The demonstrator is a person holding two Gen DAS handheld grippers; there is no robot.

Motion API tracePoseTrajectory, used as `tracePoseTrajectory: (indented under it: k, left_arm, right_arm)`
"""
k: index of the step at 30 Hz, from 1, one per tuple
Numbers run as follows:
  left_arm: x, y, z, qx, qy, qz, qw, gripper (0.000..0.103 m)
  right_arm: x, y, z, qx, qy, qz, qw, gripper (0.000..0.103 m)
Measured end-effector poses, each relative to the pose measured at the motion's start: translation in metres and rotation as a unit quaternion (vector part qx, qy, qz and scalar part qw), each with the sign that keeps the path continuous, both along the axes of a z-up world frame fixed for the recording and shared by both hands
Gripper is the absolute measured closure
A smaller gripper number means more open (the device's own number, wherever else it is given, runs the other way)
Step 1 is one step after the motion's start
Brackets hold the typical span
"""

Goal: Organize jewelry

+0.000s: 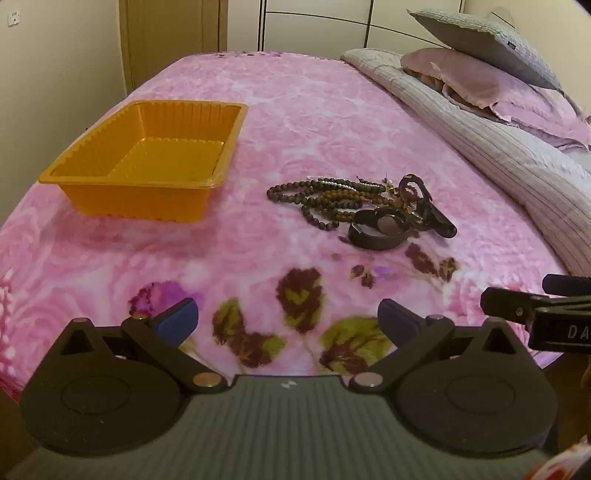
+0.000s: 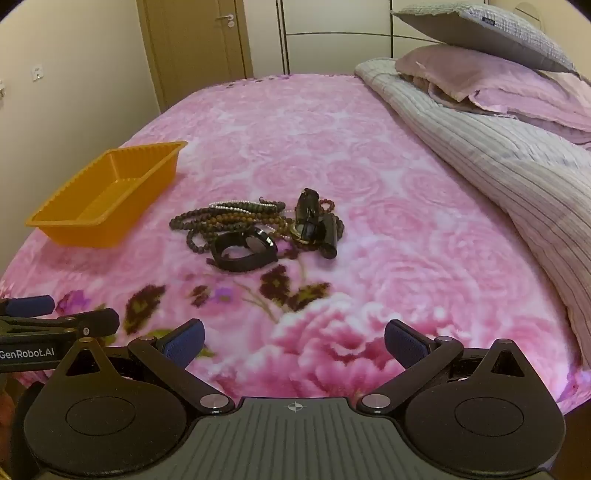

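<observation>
A pile of jewelry lies on the pink floral blanket: dark bead strings point(image 1: 321, 197) point(image 2: 221, 221), a black wristband point(image 1: 380, 229) point(image 2: 243, 249) and dark hair clips point(image 1: 424, 206) point(image 2: 314, 221). An empty orange plastic tray point(image 1: 147, 162) point(image 2: 107, 195) stands to the left of the pile. My left gripper point(image 1: 286, 321) is open and empty, hovering near the bed's front edge, short of the pile. My right gripper point(image 2: 293, 345) is open and empty, also near the front edge. Each gripper shows at the side of the other's view, the right one point(image 1: 535, 306) and the left one point(image 2: 55, 314).
A folded striped grey quilt point(image 1: 498, 147) point(image 2: 498, 155) and pillows point(image 1: 480, 40) point(image 2: 480, 33) lie along the right side of the bed. A wooden door point(image 2: 199, 44) and wardrobe stand beyond the far edge.
</observation>
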State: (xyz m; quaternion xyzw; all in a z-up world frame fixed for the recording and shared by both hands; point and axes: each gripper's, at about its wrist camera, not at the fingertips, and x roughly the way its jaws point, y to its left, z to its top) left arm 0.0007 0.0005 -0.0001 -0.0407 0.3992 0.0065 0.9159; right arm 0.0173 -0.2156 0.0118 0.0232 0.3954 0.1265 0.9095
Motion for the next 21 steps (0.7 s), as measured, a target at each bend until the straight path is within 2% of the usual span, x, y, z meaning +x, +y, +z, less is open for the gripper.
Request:
tracePoseTrajectory:
  k: [8,9,10,21]
  left_arm:
    - [0.0024,0.0021,0.0032,-0.026,0.000,-0.006,0.9997,0.000]
    - [-0.0038,0.0033,0.0035,-0.007,-0.008,-0.002,0.9999,0.000]
    - [-0.0007,-0.0001,0.0011,-0.004,-0.006,-0.004,1.0000,0.000]
    - [0.0007,-0.0016,0.0045,-0.005,-0.007,-0.008,0.9999,0.000]
  right_arm:
    - [-0.0001,-0.0001,0.0030,0.000,-0.001,0.002,1.000,0.000]
    - [-0.0002,-0.0001,0.0040,0.000,-0.002,0.003,1.000,0.000]
    - [-0.0004,-0.0009,0.0054,0.001,-0.003,0.002,1.000,0.000]
    - [-0.0008,-0.0001,0.0048,-0.002,-0.007,0.000,1.000,0.000]
